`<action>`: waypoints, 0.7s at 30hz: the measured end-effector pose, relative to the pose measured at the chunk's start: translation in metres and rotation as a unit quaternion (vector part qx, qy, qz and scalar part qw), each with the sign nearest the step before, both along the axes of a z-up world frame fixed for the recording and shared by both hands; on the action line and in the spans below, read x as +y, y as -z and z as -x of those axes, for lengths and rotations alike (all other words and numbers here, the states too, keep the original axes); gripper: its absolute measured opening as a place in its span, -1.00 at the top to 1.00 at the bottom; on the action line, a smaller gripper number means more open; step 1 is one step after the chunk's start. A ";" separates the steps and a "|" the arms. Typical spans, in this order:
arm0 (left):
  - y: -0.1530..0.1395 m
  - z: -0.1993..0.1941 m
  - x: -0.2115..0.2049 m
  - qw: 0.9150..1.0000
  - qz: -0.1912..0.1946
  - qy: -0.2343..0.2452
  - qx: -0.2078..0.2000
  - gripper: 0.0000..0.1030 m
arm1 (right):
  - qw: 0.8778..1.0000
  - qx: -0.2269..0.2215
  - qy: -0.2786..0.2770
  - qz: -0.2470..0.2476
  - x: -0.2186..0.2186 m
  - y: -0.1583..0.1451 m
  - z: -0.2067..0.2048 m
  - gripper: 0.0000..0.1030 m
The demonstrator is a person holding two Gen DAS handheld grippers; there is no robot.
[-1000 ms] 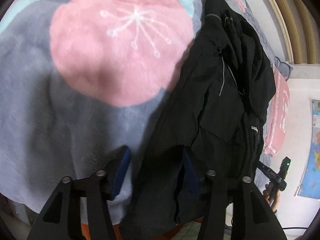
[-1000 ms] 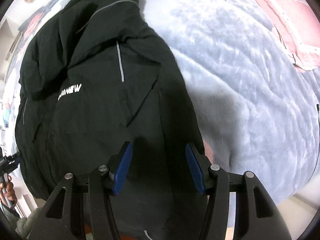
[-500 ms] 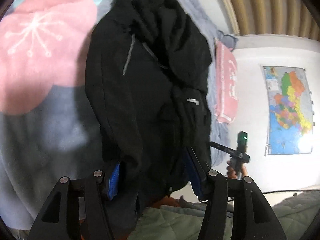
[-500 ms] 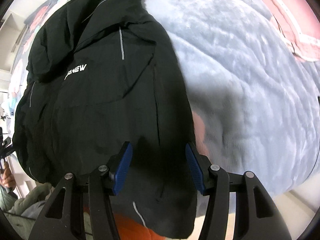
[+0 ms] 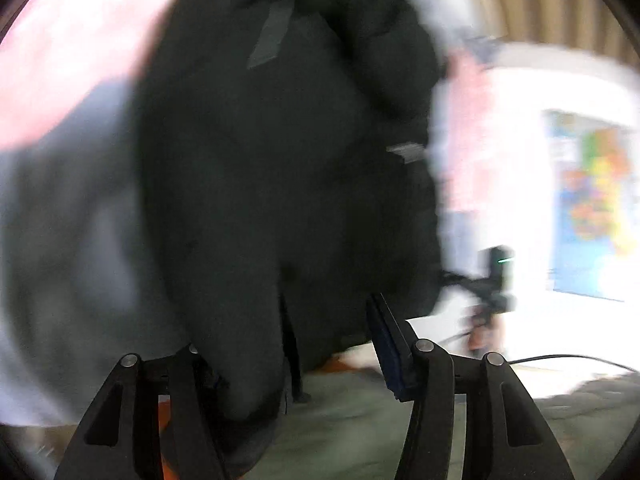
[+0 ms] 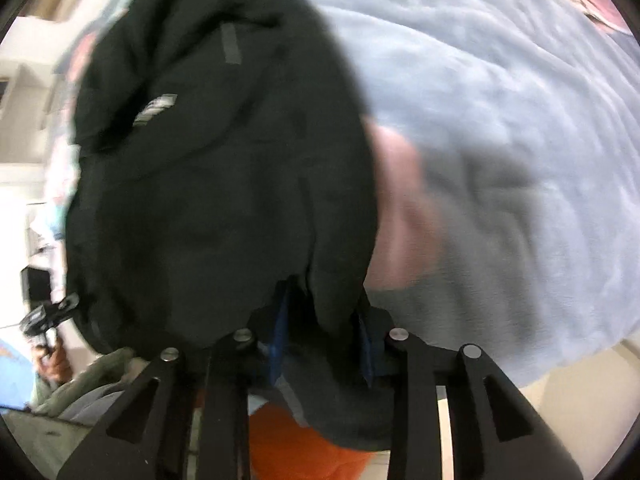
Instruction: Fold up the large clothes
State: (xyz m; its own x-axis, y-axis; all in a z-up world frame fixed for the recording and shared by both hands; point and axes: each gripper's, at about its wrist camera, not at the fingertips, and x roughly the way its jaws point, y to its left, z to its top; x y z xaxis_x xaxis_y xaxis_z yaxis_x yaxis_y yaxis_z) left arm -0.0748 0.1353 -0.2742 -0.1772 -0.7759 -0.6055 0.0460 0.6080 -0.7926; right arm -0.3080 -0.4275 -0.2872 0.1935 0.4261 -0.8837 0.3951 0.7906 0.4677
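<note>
Hanging in a dark bunched mass, the black jacket (image 5: 280, 168) filled the centre of both wrist views, its lower hem draped down between the fingers of each tool. Left gripper (image 5: 296, 356): jaws stood wide apart, hem fabric lying across the gap and covering the left finger; whether they pinched the cloth could not be told from the blurred picture. Right gripper (image 6: 320, 344): blue pads (image 6: 280, 336) drawn close together with a fold of jacket (image 6: 224, 184) clamped between them. A grey reflective strip (image 6: 231, 45) sat at 12 o'clock on the garment, a pale logo patch (image 6: 154, 109) at 10 o'clock. Behind the jacket lay the grey-blue fleece blanket (image 6: 500, 128), spreading from 12 to 4 o'clock in the right view, with a pink motif (image 5: 68, 64) at 10 o'clock in the left view. A pink pillow (image 5: 468, 136) lay at 3 o'clock beside the garment. Farther out, a coloured wall map (image 5: 592, 200) hung at 3 o'clock. Orange cloth (image 6: 304, 440) showed under the right tool at 6 o'clock. Both pictures were motion-blurred.
</note>
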 end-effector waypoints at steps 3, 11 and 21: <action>-0.016 -0.009 -0.019 0.999 0.023 0.016 -0.016 -0.09 | 0.999 -0.038 -0.005 -0.037 0.004 -0.021 -0.005 0.36; 0.034 0.017 -0.029 0.993 -0.095 0.071 0.023 -0.09 | 0.998 0.048 -0.035 -0.034 0.020 0.032 0.019 0.21; 0.008 -0.009 -0.029 0.995 -0.092 -0.013 -0.037 0.81 | 0.996 -0.023 -0.080 -0.015 0.033 -0.016 -0.009 0.67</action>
State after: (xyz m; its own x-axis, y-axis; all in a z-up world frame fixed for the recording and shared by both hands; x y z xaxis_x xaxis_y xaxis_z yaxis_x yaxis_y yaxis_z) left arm -0.0659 0.1058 -0.2823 -0.1089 -0.6537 -0.7489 0.0825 0.7448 -0.6621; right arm -0.2987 -0.3946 -0.2709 0.1601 0.4808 -0.8621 0.2431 0.8272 0.5065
